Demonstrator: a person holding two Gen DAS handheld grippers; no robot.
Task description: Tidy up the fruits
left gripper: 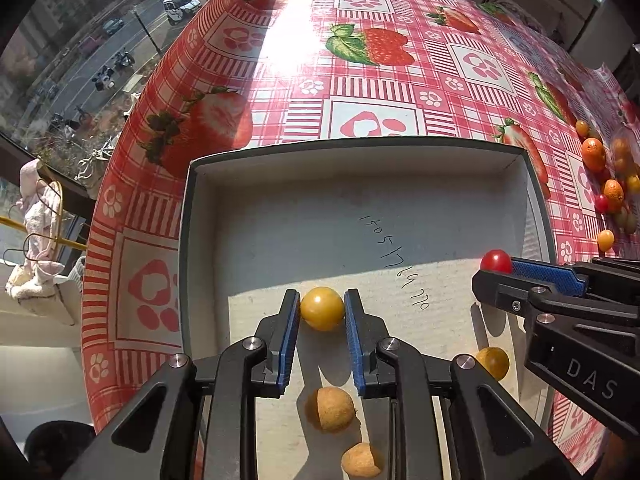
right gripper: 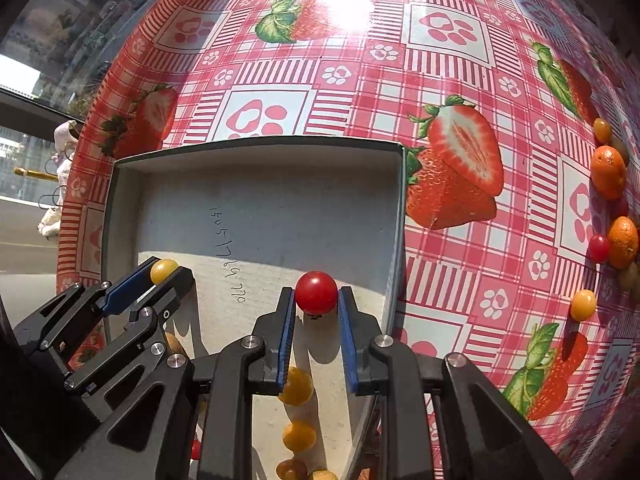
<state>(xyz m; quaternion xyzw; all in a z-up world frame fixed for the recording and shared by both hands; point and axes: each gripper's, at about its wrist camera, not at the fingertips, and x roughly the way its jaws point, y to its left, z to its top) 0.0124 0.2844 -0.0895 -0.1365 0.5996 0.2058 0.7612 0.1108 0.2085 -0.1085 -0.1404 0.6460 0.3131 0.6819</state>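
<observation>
A shallow grey cardboard box [left gripper: 400, 152] [right gripper: 256, 152] lies on the strawberry tablecloth. My left gripper [left gripper: 322, 308] is shut on a yellow cherry tomato [left gripper: 322, 308] and holds it over the box floor; it also shows in the right wrist view [right gripper: 164, 272]. My right gripper [right gripper: 316, 296] is shut on a red cherry tomato [right gripper: 316, 293] over the box's right part; it shows in the left wrist view [left gripper: 496, 264]. Two tan round fruits [left gripper: 334, 408] and a yellow tomato [left gripper: 494, 362] lie in the box below the grippers.
A pile of loose fruit lies on the cloth to the right: small oranges [right gripper: 608, 172], a red tomato [right gripper: 598, 248], a yellow tomato [right gripper: 583, 305]. More yellow tomatoes [right gripper: 298, 388] lie in the box near its front. The table edge and a window are at the left.
</observation>
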